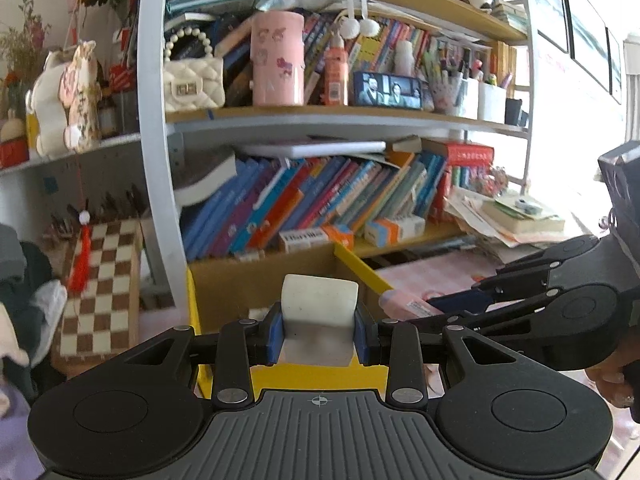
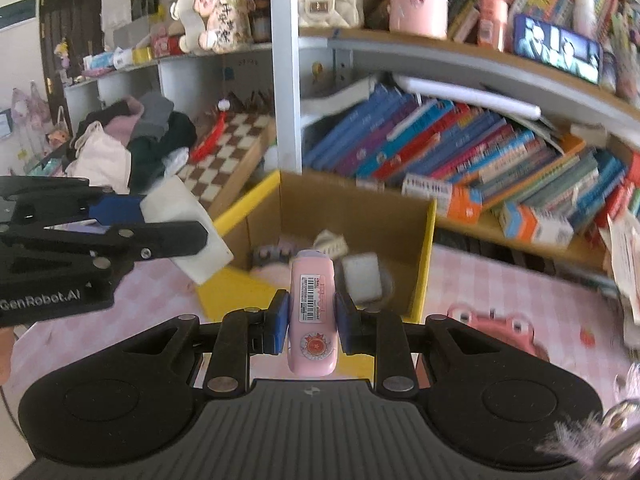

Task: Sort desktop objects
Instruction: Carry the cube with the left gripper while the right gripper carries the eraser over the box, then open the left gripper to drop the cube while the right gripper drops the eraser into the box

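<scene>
Left gripper (image 1: 319, 334): jaws closed on white eraser block (image 1: 319, 300), held above yellow-rimmed cardboard box (image 1: 256, 280). Right gripper (image 2: 311, 322): jaws clamped on pink case (image 2: 313, 312), long axis pointing 12 o'clock toward the box (image 2: 424, 248) just ahead. Right looks nearer the opening. Box contents blurred: 1 white cube (image 2: 362, 278), a clip-like thing, rest unclear. Pink tabletop (image 2: 500, 280) partly hidden.
</scene>
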`<state>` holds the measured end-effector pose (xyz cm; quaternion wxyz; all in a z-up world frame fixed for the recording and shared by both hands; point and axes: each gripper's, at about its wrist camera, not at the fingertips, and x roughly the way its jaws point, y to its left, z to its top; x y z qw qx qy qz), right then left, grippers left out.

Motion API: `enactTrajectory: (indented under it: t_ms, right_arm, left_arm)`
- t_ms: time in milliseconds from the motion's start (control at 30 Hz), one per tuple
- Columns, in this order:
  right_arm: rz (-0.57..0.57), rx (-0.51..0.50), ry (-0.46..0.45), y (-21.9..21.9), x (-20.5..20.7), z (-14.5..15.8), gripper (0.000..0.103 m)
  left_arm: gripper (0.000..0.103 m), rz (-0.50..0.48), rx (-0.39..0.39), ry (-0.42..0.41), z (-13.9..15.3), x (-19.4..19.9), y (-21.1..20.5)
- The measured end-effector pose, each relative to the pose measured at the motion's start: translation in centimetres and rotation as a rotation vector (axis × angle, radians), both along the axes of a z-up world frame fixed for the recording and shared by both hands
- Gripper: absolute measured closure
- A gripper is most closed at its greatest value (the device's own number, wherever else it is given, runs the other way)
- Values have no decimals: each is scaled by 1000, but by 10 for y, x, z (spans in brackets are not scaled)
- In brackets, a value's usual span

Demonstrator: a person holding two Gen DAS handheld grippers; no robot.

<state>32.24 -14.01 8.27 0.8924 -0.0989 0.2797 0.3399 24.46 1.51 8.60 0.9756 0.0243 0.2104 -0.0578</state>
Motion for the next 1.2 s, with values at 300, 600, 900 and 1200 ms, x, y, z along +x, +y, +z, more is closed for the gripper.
enactTrajectory:
  t_ms: [300, 600, 900, 1200]
  right_arm:
    - [65, -12, -23, 23, 56, 0, 80]
    - [98, -62, 3, 55, 113, -23, 80]
    - [134, -184, 83, 83, 167, -61, 80]
    - [167, -310, 124, 103, 188, -85, 80]
  left_arm:
    - [71, 57, 41, 13, -4, 46, 7]
    - [71, 100, 68, 108, -31, 101, 16]
    - [71, 144, 70, 237, -66, 149, 25]
    - [71, 170, 58, 325, -86, 171, 33]
